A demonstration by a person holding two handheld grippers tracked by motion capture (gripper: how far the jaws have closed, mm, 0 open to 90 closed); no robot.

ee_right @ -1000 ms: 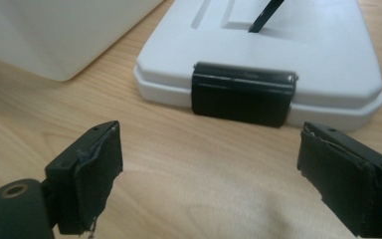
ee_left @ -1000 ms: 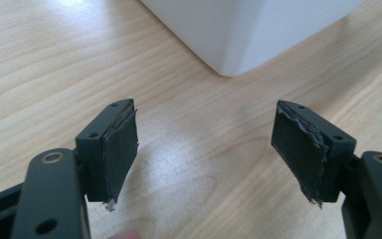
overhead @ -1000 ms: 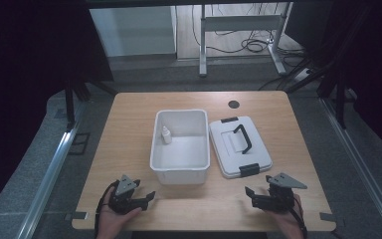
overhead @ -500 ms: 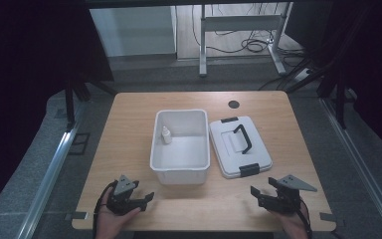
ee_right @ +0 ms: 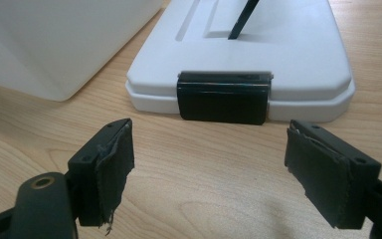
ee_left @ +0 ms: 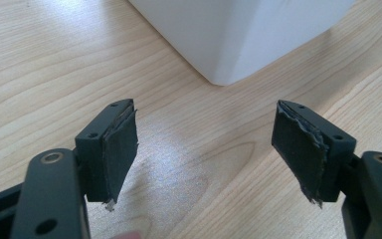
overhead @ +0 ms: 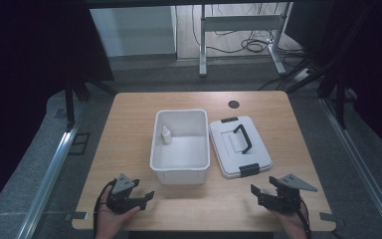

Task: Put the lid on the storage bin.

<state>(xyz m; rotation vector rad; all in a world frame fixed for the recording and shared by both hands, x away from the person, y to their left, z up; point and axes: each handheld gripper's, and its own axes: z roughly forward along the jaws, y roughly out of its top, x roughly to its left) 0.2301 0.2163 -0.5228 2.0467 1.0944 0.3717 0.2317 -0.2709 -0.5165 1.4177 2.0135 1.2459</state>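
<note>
A white open bin (overhead: pixel 180 164) stands mid-table with a small white bottle (overhead: pixel 165 135) upright inside at its left wall. To the bin's right lies its white lid (overhead: pixel 238 147) flat, with a black handle (overhead: pixel 243 138) and black clips. My left gripper (overhead: pixel 146 197) rests open near the front left edge, facing the bin's corner (ee_left: pixel 229 45). Open too, my right gripper (overhead: pixel 256 194) sits near the front right edge, and the lid's near clip (ee_right: pixel 223 97) lies just ahead of it. Nothing is held between either pair of jaws.
The wooden table (overhead: pixel 129 124) has a round black grommet (overhead: pixel 234 104) near its far edge. Beyond it are a grey floor, a desk frame (overhead: pixel 238 35) with cables, and dark curtains at both sides.
Both grippers have drawn back slightly toward the table's front edge. Bin, bottle and lid have not moved.
</note>
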